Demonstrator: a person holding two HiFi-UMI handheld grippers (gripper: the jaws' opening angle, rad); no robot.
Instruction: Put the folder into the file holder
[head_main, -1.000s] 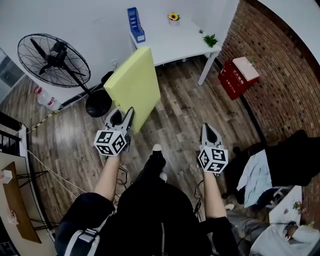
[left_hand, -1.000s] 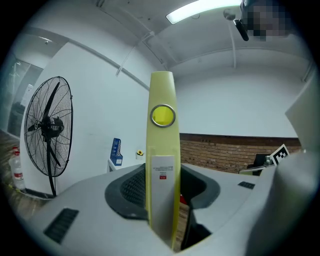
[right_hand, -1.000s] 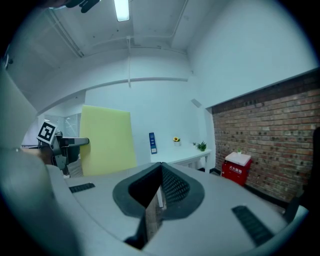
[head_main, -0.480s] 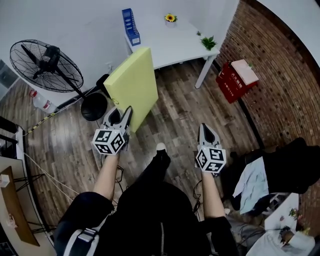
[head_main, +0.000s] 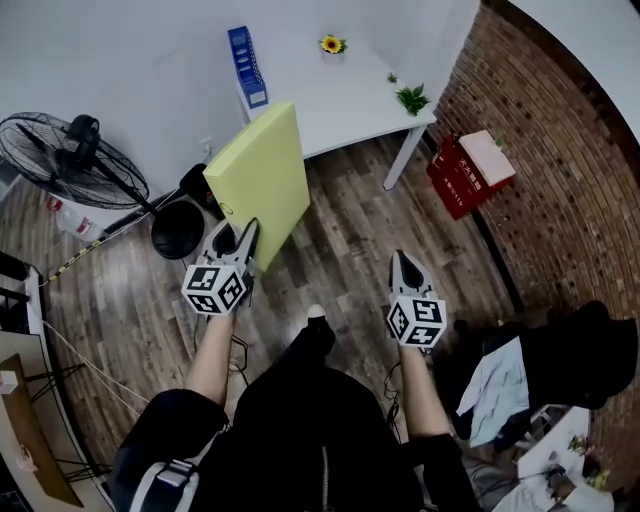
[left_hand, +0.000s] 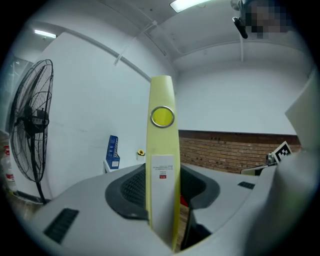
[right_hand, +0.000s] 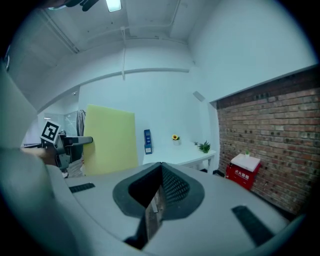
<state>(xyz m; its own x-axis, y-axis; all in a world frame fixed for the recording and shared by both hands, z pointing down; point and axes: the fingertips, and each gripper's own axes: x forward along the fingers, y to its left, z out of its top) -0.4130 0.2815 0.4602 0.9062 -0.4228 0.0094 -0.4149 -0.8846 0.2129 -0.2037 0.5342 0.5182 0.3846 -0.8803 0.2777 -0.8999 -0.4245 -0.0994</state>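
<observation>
We hold the left gripper (head_main: 240, 232) at the centre left of the head view. Its jaws are clamped on the lower edge of the yellow-green folder (head_main: 262, 172), which stands on edge and rises toward the upper middle of the frame. In the left gripper view the folder's spine faces us dead centre. It has a metal-ringed hole near the top and a white label lower down, and the dark pads (left_hand: 131, 187) press it from both sides.

The folder hangs over the wooden floor (head_main: 340, 230), in front of the white table (head_main: 345, 90). The blue file holder (head_main: 246, 66) stands upright at the table's left end, at the upper middle of the head view. It is well apart from the folder, which is not yet in it. A small sunflower (head_main: 331, 45) and a green plant (head_main: 411, 98) also sit on the table.

The right gripper (head_main: 405, 262) sits right of centre in the head view, with its jaws together and nothing between them. In its own view the tips meet, though we cannot quite tell whether the pads touch along their whole length.

A standing fan (head_main: 75, 160) is at the far left, and a red box (head_main: 470, 168) sits by the brick wall (head_main: 560, 180) on the right.
</observation>
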